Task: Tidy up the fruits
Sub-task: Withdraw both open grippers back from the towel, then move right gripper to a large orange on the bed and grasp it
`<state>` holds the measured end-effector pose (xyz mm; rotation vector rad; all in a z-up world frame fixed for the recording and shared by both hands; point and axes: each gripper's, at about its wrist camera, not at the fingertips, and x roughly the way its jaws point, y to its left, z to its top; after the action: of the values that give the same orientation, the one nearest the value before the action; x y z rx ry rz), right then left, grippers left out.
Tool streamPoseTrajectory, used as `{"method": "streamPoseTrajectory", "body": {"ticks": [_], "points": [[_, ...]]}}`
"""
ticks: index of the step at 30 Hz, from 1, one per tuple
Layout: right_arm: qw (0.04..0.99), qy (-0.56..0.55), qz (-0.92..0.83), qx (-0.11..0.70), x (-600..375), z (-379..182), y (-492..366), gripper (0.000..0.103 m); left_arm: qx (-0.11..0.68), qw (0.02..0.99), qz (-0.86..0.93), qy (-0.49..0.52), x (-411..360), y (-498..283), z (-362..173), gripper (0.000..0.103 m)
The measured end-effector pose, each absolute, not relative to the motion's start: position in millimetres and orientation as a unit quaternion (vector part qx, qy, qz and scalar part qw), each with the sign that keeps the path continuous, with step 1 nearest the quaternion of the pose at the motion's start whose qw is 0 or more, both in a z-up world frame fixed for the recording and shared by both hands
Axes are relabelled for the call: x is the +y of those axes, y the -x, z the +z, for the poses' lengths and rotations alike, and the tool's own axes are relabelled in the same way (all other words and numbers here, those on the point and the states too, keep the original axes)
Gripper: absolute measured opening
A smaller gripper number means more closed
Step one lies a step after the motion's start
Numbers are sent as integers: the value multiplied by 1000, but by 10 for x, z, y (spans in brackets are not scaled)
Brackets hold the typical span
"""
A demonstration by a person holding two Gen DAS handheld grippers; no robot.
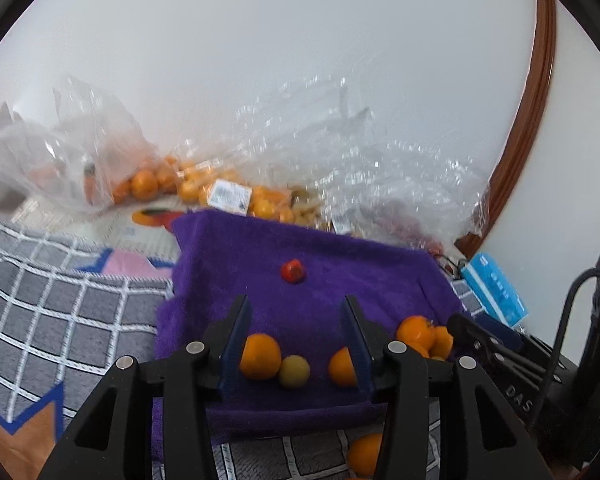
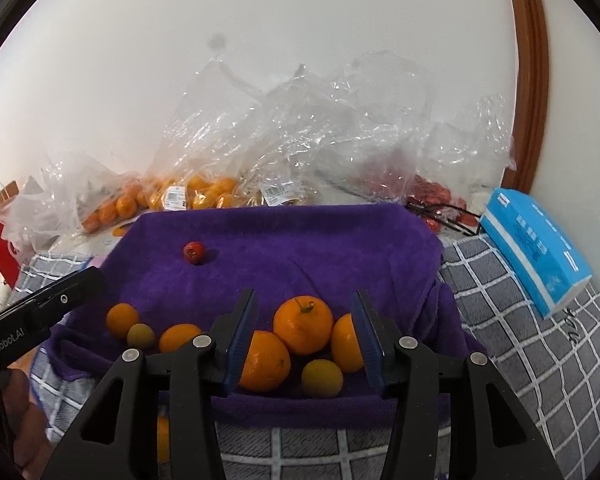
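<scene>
left gripper jaws apart, nothing pinched between the pads. seen past them on the purple towel: an orange by the left pad, a small green fruit touching it, another orange half hidden by the right pad. whether the gripper hangs over them or sits level with them, cannot tell. farther up the towel a small red fruit lies alone. right of the jaws a cluster of oranges, and the other gripper's black finger reaching in from the right edge. one more orange sits off the towel on the grey checked cloth.

right gripper jaws also apart, gripping nothing. between and behind them a tight group near the towel's front edge: stemmed orange, big orange below-left touching it, half-hidden orange by the right pad, green fruit in front. to the left on the towel: three more fruits in a row, the middle one green. red fruit well apart, far left part of towel.

behind the towel, against the wall: clear plastic bags with oranges, pale fruit and red fruit inside, labels showing. blue box on the checked cloth at right. left-wrist view is blurred around the bags.
</scene>
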<state>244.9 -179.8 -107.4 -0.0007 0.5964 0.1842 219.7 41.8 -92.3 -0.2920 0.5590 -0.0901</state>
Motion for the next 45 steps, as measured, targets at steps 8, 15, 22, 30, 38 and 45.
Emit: {"method": "streamPoseTrajectory", "body": {"ticks": [8, 15, 22, 30, 38, 45], "points": [[947, 4, 83, 309, -1810, -832, -2173, 48, 296, 944, -55, 137, 390, -2060, -729, 44], [953, 3, 69, 296, -1787, -792, -1883, 48, 321, 939, -50, 118, 364, -1822, -676, 45], [944, -19, 82, 319, -1844, -818, -1707, 50, 313, 943, -42, 107, 335, -1551, -619, 47], [947, -17, 62, 314, -1905, -892, -1541, 50, 310, 943, -18, 116, 546, -1322, -695, 48], [932, -17, 83, 351, -1767, -1171, -1533, 50, 332, 936, 7, 118, 825, -1254, -915, 48], [920, -9, 101, 378, -1486, -1417, -1579, 50, 349, 927, 13, 137, 1083, -1275, -1046, 48]]}}
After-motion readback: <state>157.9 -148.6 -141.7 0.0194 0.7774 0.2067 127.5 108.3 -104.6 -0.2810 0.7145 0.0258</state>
